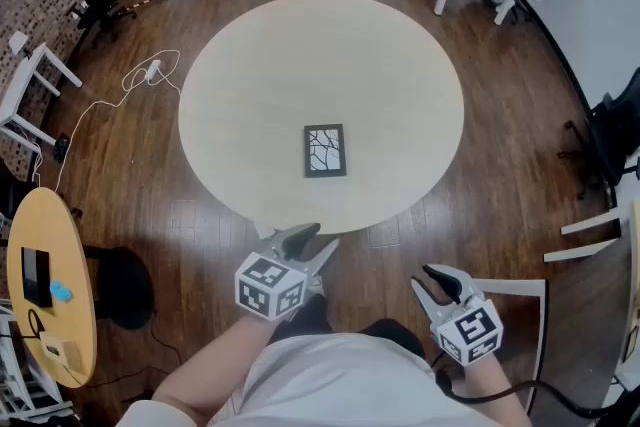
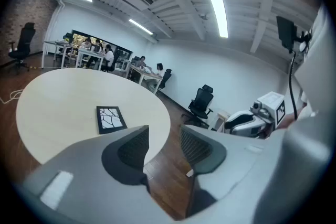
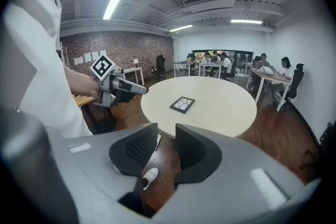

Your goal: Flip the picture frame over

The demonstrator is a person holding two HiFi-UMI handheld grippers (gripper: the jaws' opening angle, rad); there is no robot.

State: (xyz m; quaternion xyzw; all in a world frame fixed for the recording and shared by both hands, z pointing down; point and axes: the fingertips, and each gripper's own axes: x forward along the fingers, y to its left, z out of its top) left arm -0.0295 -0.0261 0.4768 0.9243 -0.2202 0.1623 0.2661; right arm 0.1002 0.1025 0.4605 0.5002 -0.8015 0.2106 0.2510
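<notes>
head view / frame: the picture frame point(image 1: 325, 151) lies flat on the round table point(image 1: 300, 55), just below the table's middle, print side up, black border.
head view / long axis: runs up-down the picture, top tipped a hair to the right.
head view / direction: the frame is above both my grippers in the picture, past the table's near edge. I am short of the table, touching nothing.
head view / nearer hand: my left gripper point(image 1: 308, 243) sits almost straight under the frame. My right gripper point(image 1: 432, 283) is lower and off to the lower right, so the left is nearer.
left gripper view / jaws: my left gripper point(image 2: 164, 135) stands wide apart, with only floor and table edge between the pads. It holds nothing.
left gripper view / frame: left of centre point(image 2: 111, 118), above and left of my left pad, so I judge the reach goes forward and a bit left.
right gripper view / jaws: my right gripper point(image 3: 166, 134) is parted with a clear gap and is empty. Only floor and a shoe show through the gap.
right gripper view / frame: centre of the picture point(image 3: 182, 104), above my jaws and a touch right, well apart.
writing: none readable. The frame shows only a white branching-line print. The cubes carry square black-and-white markers, no brand that I can read.
</notes>
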